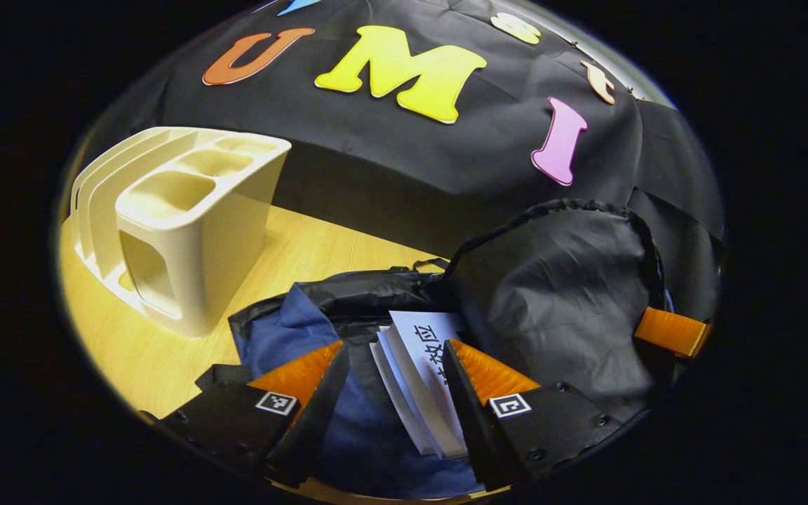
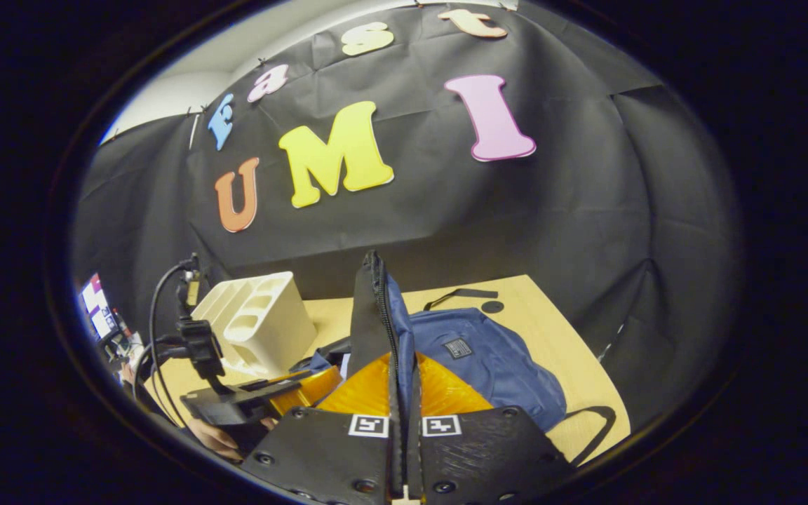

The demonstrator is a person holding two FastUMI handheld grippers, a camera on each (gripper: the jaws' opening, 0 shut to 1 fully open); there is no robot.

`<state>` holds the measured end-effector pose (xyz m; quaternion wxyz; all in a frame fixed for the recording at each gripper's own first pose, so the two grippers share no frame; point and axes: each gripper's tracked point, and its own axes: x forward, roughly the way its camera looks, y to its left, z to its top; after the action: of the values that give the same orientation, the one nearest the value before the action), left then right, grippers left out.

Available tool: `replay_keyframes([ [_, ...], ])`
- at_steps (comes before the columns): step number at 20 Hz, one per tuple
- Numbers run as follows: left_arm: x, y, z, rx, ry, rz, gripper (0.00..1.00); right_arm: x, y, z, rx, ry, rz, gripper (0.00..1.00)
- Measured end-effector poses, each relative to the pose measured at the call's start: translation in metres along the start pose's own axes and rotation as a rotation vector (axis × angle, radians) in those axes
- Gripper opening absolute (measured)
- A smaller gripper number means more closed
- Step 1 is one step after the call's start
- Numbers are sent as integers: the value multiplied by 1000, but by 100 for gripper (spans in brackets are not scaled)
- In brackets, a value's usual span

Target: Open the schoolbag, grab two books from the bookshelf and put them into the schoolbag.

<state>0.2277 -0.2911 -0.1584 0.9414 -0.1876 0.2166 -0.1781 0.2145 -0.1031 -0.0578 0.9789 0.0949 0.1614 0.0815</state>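
Right tongs point(image 2: 402, 393) clenched on the raised flap point(image 2: 374, 308) of the blue schoolbag point(image 2: 495, 365), lying on the tabletop point(image 2: 572, 351). Left tongs point(image 1: 393, 368) released above two books point(image 1: 418, 379) inside the open bag, near the cream bookshelf point(image 1: 186, 231).

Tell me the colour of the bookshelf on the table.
Cream, plain with no pattern; the bookshelf shows best in the left gripper view.

The blue schoolbag point(image 1: 292, 330) lies open on the table — two white books point(image 1: 414, 375) inside — beside the cream bookshelf point(image 1: 186, 224).
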Motion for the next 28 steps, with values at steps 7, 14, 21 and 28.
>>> replay_keyframes([
  [7, -52, 59, 6, 66, -41, 110, 84, -15, 14, -14, -41, -25, -59, 10],
  [14, -112, 121, 11, 140, -106, 232, 84, -30, 27, -41, -36, -28, -107, 17],
  [21, -173, 154, 16, 156, -175, 314, 84, -63, 47, -61, -60, -51, -116, 29],
  [28, -223, 157, 9, 149, -199, 336, 86, -103, 65, -71, -67, -124, -96, 70],
])
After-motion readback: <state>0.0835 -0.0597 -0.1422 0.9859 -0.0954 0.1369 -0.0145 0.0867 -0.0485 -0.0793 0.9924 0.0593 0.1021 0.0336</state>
